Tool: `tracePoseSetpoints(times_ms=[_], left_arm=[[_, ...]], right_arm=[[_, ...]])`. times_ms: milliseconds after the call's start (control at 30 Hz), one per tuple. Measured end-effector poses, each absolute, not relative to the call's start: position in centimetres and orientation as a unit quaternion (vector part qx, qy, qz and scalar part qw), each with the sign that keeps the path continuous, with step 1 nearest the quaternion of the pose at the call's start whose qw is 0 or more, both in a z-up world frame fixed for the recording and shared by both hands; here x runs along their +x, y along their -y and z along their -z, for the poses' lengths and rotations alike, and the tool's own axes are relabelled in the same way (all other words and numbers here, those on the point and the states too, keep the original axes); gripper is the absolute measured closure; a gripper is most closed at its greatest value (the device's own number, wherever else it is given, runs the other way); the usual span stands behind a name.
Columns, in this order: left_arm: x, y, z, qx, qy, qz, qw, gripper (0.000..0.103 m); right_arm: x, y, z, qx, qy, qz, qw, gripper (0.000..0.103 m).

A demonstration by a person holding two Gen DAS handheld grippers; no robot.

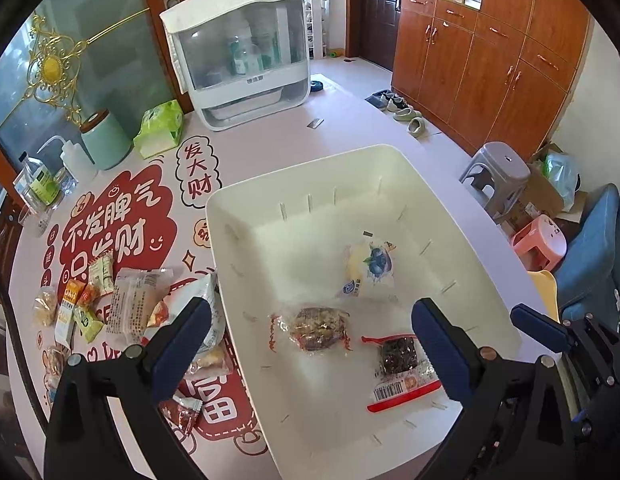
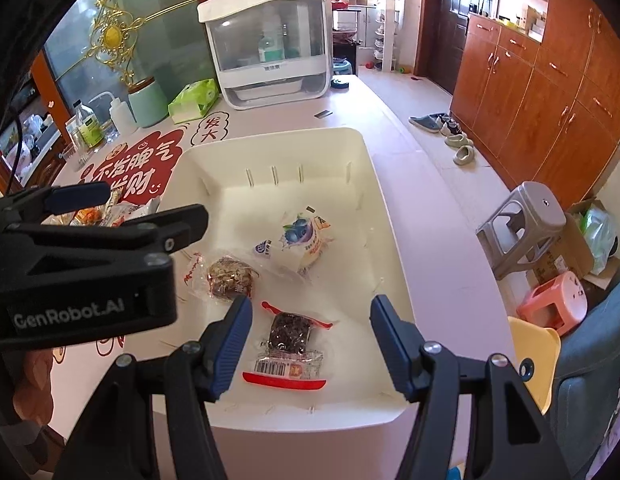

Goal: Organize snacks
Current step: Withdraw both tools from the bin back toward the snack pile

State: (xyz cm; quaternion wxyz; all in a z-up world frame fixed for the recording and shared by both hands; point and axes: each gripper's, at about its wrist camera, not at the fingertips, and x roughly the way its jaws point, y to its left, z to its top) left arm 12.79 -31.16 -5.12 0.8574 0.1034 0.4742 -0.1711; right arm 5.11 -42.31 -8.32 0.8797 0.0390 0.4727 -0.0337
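A white bin (image 1: 294, 184) (image 2: 394, 240) sits on the table and holds three snacks: a blueberry packet (image 1: 370, 266) (image 2: 306, 240), a brown nut cake in clear wrap (image 1: 316, 328) (image 2: 230, 276), and a dark bar in red-edged wrap (image 1: 398, 364) (image 2: 290, 344). A pile of loose snacks (image 1: 122, 304) lies on the table left of the bin. My left gripper (image 1: 310, 344) is open and empty above the bin's near left. My right gripper (image 2: 310, 344) is open and empty, its fingers either side of the dark bar from above. The left gripper also shows in the right wrist view (image 2: 122, 208).
A white sterilizer cabinet (image 1: 246, 52) stands at the table's far end, with a green tissue pack (image 1: 160, 128), a mint canister (image 1: 106, 140) and bottles (image 1: 42, 188) to the left. Stools (image 1: 498, 176) and wooden cupboards (image 1: 490, 52) are off to the right.
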Motion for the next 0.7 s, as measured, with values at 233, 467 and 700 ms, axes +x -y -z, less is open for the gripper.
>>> tracePoseSetpoints(times_ms=[233, 467, 700], left_arm=[[12.0, 29.9, 4.6, 0.105, -0.472, 0.165, 0.860, 0.003], [10.9, 27.8, 3.7, 0.098, -0.468, 0.158, 0.864, 0.003], [9.6, 24.8, 2.4, 0.092, -0.456, 0.148, 0.873, 0.003]], right_arm=[[5.0, 42.1, 8.3, 0.053, -0.474, 0.028, 0.878, 0.041], [5.0, 40.9, 7.9, 0.059, -0.470, 0.021, 0.880, 0.041], [4.8, 39.0, 7.0, 0.057, -0.462, 0.011, 0.885, 0.041]])
